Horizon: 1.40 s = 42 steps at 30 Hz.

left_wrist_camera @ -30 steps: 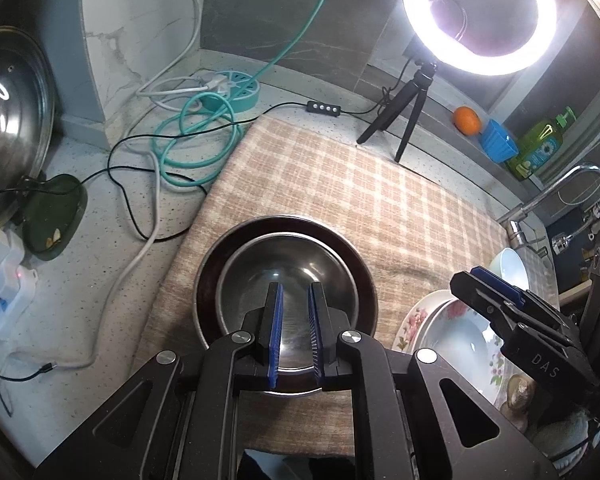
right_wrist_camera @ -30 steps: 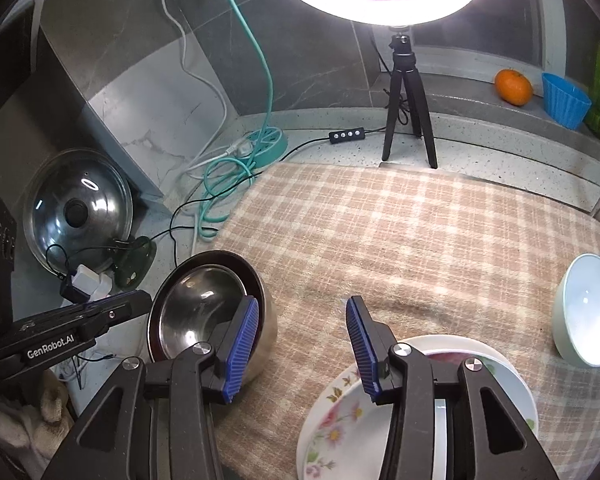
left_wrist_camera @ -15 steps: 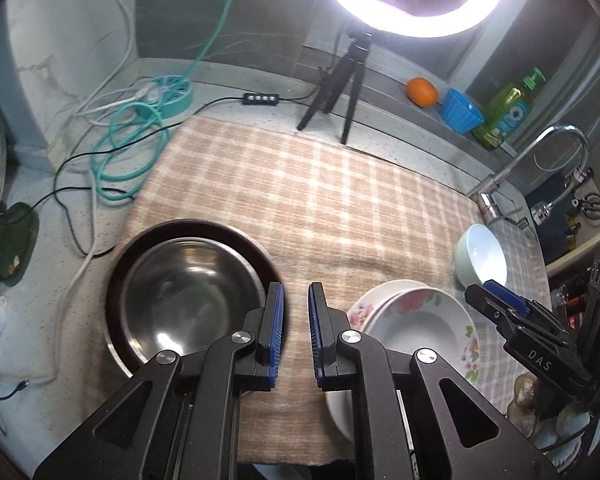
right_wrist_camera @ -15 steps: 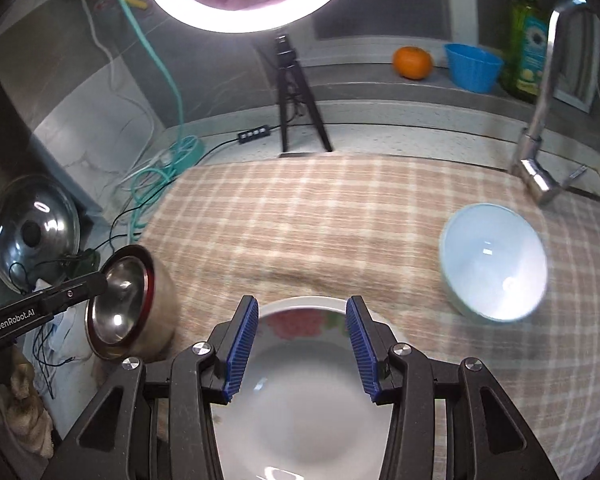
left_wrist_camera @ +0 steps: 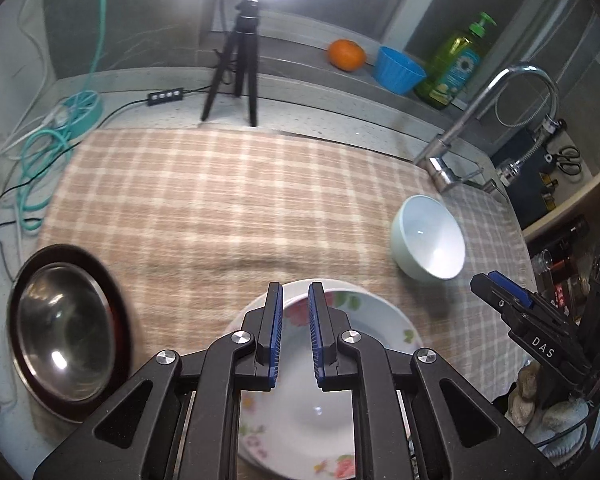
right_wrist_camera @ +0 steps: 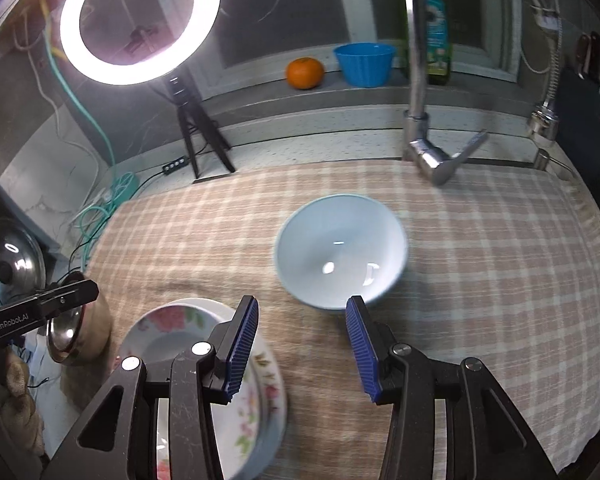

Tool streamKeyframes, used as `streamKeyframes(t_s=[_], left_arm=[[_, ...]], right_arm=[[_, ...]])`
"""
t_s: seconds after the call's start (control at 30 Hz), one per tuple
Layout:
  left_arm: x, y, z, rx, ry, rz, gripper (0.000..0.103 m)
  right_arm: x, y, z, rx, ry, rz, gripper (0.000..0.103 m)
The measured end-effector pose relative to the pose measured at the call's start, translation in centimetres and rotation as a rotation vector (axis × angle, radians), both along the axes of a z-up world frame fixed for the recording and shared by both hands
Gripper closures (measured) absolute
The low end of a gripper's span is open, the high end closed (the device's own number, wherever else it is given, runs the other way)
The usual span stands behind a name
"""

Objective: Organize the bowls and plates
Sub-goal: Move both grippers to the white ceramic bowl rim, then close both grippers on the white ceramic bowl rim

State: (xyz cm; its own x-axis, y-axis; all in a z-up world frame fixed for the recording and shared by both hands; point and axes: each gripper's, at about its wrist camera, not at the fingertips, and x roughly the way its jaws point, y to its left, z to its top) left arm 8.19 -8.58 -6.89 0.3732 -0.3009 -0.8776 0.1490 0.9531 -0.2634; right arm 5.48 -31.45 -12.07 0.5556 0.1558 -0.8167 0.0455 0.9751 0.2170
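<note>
On the checked cloth [left_wrist_camera: 228, 200] lie stacked floral plates [left_wrist_camera: 380, 320] [right_wrist_camera: 172, 328], a pale blue bowl [left_wrist_camera: 428, 240] [right_wrist_camera: 340, 252] and a steel bowl [left_wrist_camera: 60, 328] [right_wrist_camera: 72, 328] nested in a dark red dish. My left gripper [left_wrist_camera: 294, 300] hovers over the floral plates, shut, with nothing between its blue pads. My right gripper [right_wrist_camera: 302, 308] is open and empty, its tips just short of the pale bowl's near rim. Each gripper shows at the edge of the other's view: the right one [left_wrist_camera: 500, 284], the left one [right_wrist_camera: 88, 292].
A ring light on a tripod [right_wrist_camera: 196, 136] stands behind the cloth, with a faucet [right_wrist_camera: 420, 128] at the back right. An orange [right_wrist_camera: 305, 73], a blue cup [right_wrist_camera: 364, 64] and a soap bottle [left_wrist_camera: 456, 68] sit on the ledge. Cables [left_wrist_camera: 40, 144] and a pot lid [right_wrist_camera: 12, 264] lie left.
Both grippers have moved right. The left went from above the steel bowl to above the floral plates. The right went from the plates to the pale bowl. Neither jaw opening changed.
</note>
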Motion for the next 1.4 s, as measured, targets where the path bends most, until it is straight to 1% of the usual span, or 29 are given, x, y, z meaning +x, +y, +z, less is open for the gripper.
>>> streamKeyframes(t_s=[0.2, 0.27, 0.37, 0.53, 0.8, 0.83, 0.97, 1.1, 1.2, 1.4], left_arm=[[0.9, -3.1, -0.7, -0.019, 0.018, -0.037, 0.091], [1.2, -3.9, -0.9, -0.025, 0.024, -0.047, 0.085], [1.7, -5.1, -1.3, -0.043, 0.039, -0.056, 0.084], [2.6, -7.1, -1.9, -0.078, 0.063, -0.075, 0.084], [4.0, -10.0, -3.0, -0.077, 0.087, -0.097, 0.084], [4.2, -10.3, -3.2, -0.075, 0.089, -0.096, 0.084], [5.0, -11.0, -3.8, -0.072, 0.092, -0.091, 0.084], [5.8, -11.7, -4.4, -0.058, 0.092, -0.091, 0.084], [6.2, -12.2, -4.9, -0.047, 0.099, -0.093, 0.084], [6.8, -13.0, -5.6, -0.030, 0.109, -0.106, 0.084]], right_arm=[[-0.3, -3.4, 0.0, -0.004, -0.002, -0.061, 0.061], [-0.2, -4.1, 0.1, -0.020, -0.003, -0.075, 0.061], [0.0, -4.9, 0.0, -0.020, 0.010, -0.078, 0.061], [0.6, -6.2, -0.6, 0.028, 0.025, -0.080, 0.061], [1.9, -7.6, -1.6, 0.088, 0.051, -0.079, 0.062], [2.1, -7.8, -1.7, 0.094, 0.052, -0.078, 0.063], [3.1, -8.1, -2.1, 0.101, 0.063, -0.067, 0.072], [4.1, -8.3, -2.7, 0.113, 0.080, -0.053, 0.075], [4.8, -8.4, -3.3, 0.127, 0.097, -0.050, 0.079], [6.0, -8.7, -4.2, 0.155, 0.121, -0.043, 0.082]])
